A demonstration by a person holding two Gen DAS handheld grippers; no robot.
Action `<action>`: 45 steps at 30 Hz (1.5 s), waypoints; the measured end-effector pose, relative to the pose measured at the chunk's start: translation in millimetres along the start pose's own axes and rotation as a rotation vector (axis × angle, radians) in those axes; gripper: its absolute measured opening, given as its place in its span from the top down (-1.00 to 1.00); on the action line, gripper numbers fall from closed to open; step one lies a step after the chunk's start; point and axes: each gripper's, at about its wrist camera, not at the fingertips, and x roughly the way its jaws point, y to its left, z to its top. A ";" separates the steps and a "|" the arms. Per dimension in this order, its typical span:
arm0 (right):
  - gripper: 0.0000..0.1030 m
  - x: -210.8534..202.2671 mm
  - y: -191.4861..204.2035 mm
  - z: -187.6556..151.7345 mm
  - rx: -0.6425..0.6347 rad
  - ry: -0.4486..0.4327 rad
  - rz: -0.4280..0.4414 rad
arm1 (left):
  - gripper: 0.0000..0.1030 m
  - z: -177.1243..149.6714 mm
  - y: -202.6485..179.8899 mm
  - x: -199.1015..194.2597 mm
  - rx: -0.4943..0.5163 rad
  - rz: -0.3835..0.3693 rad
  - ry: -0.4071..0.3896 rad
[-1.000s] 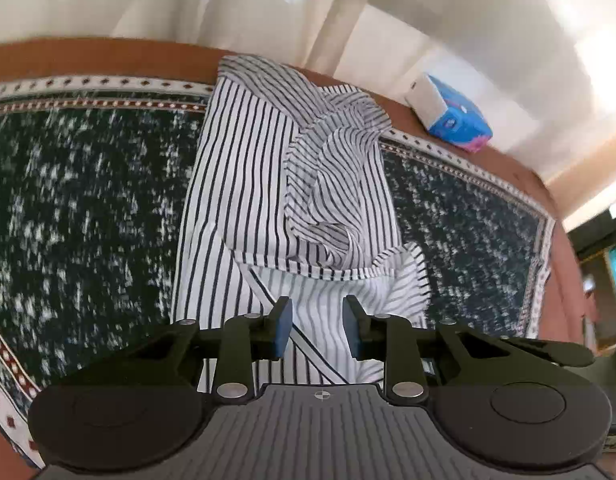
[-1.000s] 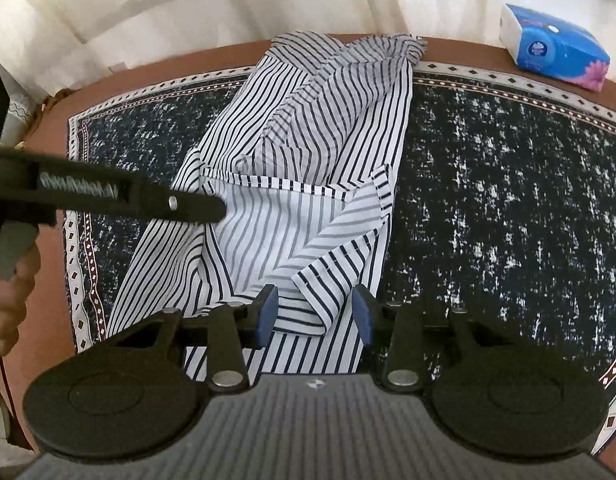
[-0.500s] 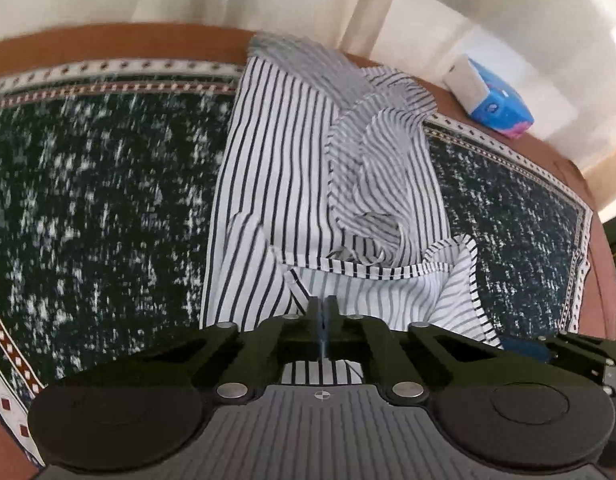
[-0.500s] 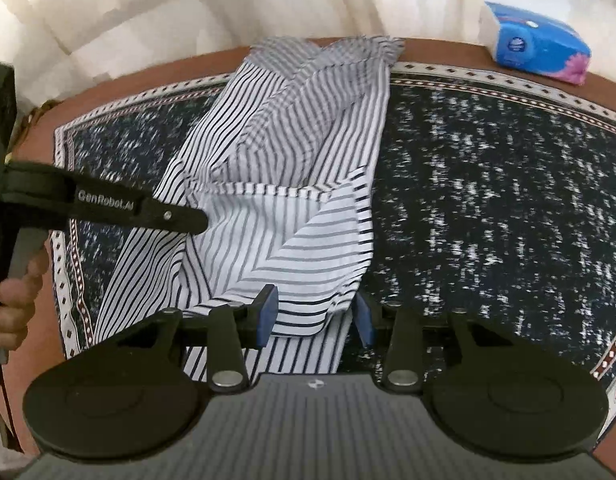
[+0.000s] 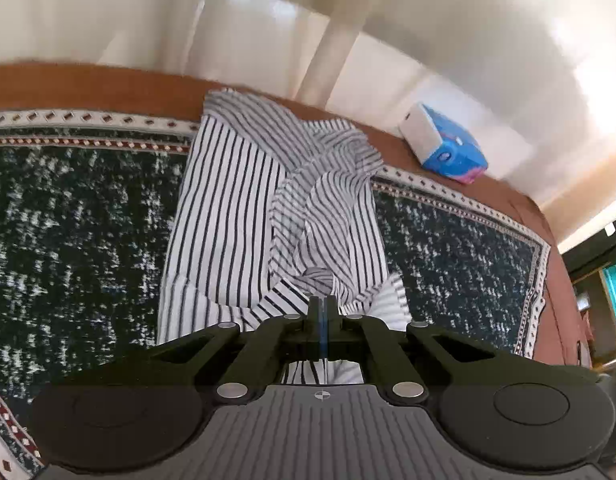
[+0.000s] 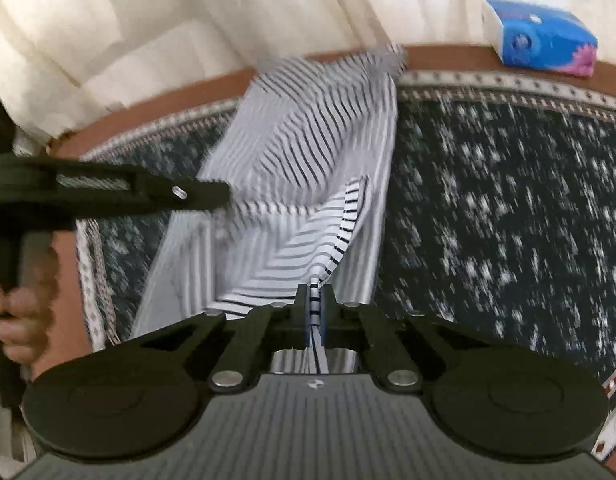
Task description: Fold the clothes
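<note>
A white shirt with dark stripes (image 5: pixel 235 208) lies lengthwise on the dark patterned cloth (image 5: pixel 67 220), its upper layers crumpled. My left gripper (image 5: pixel 320 300) is shut, pinching a raised fold at the shirt's near end. In the right wrist view that gripper (image 6: pixel 223 196) reaches in from the left and holds the shirt (image 6: pixel 308 140) at its left side. My right gripper (image 6: pixel 315 292) has its jaws closing on a striped flap, which is pinched between the pads and pulled up off the cloth.
A blue tissue pack (image 5: pixel 448 152) sits at the far right on the brown table edge, also the tissue pack (image 6: pixel 540 36) in the right wrist view. The patterned cloth (image 6: pixel 508 200) covers most of the table. A hand (image 6: pixel 19 320) grips the left tool's handle. Pale curtains hang behind.
Both grippers went from open to shut on the shirt, the left first, then the right. The pinched folds now stand up off the cloth.
</note>
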 end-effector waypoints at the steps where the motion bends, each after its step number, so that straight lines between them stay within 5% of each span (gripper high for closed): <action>1: 0.90 -1.3 1.6 3.0 -0.001 -0.009 0.007 | 1.00 -0.9 1.8 5.1 -0.010 -0.013 0.019; 4: 0.89 2.4 5.5 7.9 -0.013 -0.010 0.015 | 0.60 -5.8 2.9 17.9 -0.009 -0.005 0.060; 11: 0.82 3.7 14.9 9.6 -0.039 -0.021 0.034 | 0.47 -1.4 16.0 -11.8 -0.078 -0.014 -0.042; 16: 0.57 -8.9 6.4 5.2 -0.028 -0.046 0.006 | 0.32 -10.6 40.4 -54.7 -0.092 0.040 -0.111; 25: 0.15 -11.3 -21.0 -39.0 -0.054 0.088 -0.054 | -0.07 -79.6 61.9 -69.2 -0.045 0.053 0.068; 29: 0.18 -1.9 -15.2 -49.8 -0.072 0.111 -0.078 | 0.04 -92.4 56.3 -61.2 -0.017 0.052 0.101; 31: 0.90 -1.8 -13.9 -48.7 -0.063 0.126 -0.066 | 0.59 -92.6 53.4 -59.8 0.000 0.055 0.103; 34: 0.99 -10.3 -10.3 -50.3 -0.073 0.125 -0.065 | 0.81 -90.1 51.1 -64.0 0.031 0.071 0.093; 40: 0.99 -19.3 -4.7 -63.8 -0.081 0.166 -0.049 | 0.80 -92.2 58.4 -58.9 0.077 0.136 0.129; 45: 0.84 -15.9 -4.7 -66.5 -0.089 0.171 -0.057 | 0.52 -83.9 62.4 -63.6 0.070 0.131 0.111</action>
